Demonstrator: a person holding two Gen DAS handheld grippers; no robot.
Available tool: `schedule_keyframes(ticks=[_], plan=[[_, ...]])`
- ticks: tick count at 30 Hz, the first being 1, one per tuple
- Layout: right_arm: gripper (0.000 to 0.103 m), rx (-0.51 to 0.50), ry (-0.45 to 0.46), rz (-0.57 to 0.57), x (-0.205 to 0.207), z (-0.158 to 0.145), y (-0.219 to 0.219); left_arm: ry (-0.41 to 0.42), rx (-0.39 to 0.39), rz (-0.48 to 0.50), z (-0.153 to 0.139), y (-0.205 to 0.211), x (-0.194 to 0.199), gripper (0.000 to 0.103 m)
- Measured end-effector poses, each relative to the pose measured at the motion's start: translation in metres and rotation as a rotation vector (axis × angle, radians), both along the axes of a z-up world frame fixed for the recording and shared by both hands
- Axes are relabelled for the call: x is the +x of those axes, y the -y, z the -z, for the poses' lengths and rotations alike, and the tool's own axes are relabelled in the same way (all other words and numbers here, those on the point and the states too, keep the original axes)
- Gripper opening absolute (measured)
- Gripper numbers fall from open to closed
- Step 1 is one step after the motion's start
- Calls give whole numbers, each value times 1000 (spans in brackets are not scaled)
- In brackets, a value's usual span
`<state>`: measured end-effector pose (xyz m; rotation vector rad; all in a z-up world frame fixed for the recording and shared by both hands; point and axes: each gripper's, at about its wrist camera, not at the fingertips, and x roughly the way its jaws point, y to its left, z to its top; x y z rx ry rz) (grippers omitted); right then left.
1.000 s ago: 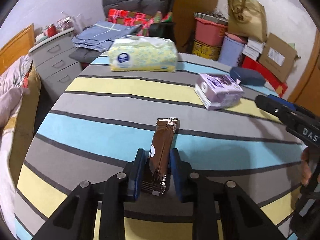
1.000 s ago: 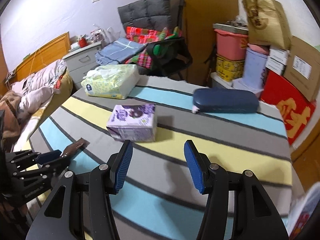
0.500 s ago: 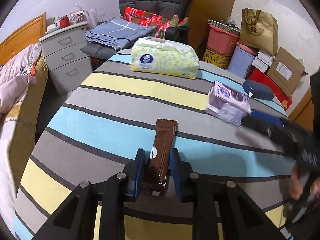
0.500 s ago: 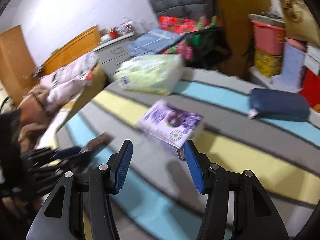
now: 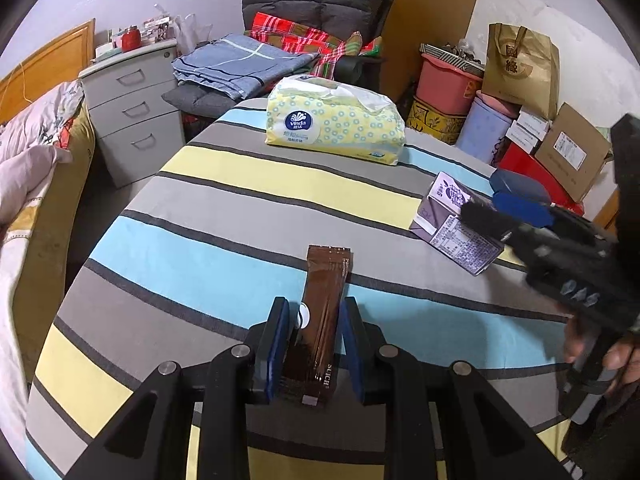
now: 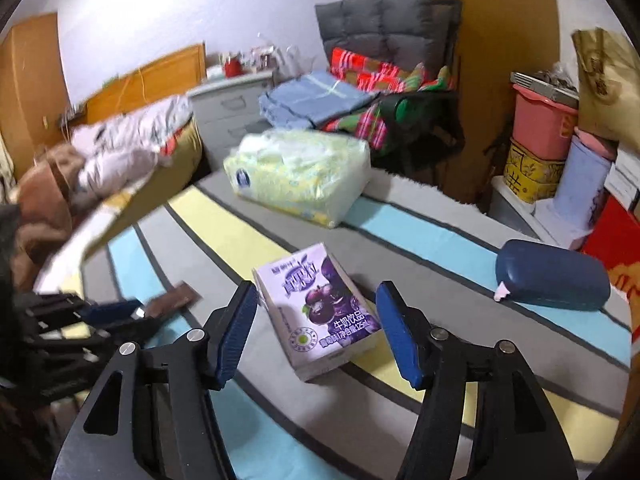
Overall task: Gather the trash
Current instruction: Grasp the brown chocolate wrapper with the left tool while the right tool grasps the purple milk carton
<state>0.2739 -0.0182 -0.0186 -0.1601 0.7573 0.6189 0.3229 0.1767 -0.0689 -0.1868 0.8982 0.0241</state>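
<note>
A brown snack wrapper point(image 5: 325, 304) sticks out forward from my left gripper point(image 5: 314, 314), which is shut on it above the striped tablecloth point(image 5: 224, 240). A purple milk carton point(image 6: 320, 304) lies flat on the cloth; in the left wrist view the carton point(image 5: 452, 220) shows at the right. My right gripper point(image 6: 316, 300) hovers over it, jaws opening, the carton between them with gaps on both sides. In the left wrist view the right gripper point(image 5: 504, 212) comes in from the right, held by a hand point(image 5: 612, 356). The left gripper with the wrapper point(image 6: 172, 300) shows at the right wrist view's left edge.
A yellow tissue pack point(image 5: 336, 122) lies at the table's far side, and a dark blue case point(image 6: 552, 274) at its right. Beyond stand a chair with folded clothes point(image 5: 240, 64), a drawer unit point(image 5: 136, 108), a bed point(image 5: 32, 160) on the left, and stacked boxes and bins point(image 5: 520, 112).
My right gripper swung left over the purple carton and its jaws widened. The left gripper kept hold of the wrapper and shifted only slightly.
</note>
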Motion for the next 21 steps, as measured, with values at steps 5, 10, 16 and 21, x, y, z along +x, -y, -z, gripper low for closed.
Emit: schedule_keyframes(ticks=[5,10,16,21], plan=[[67,-39,-23,-34,-1,4,-1,6,-1,12,1,3,2,34],[67,-39,-68,-28,5,6,-1,6,16,8,1,6,6,35],[65,-41,-87,-12,3,9,0,5,44,14,1,9,11,34],[60,-35,-102,15,-3,9,1,-3,27,20,1,9,11,19]])
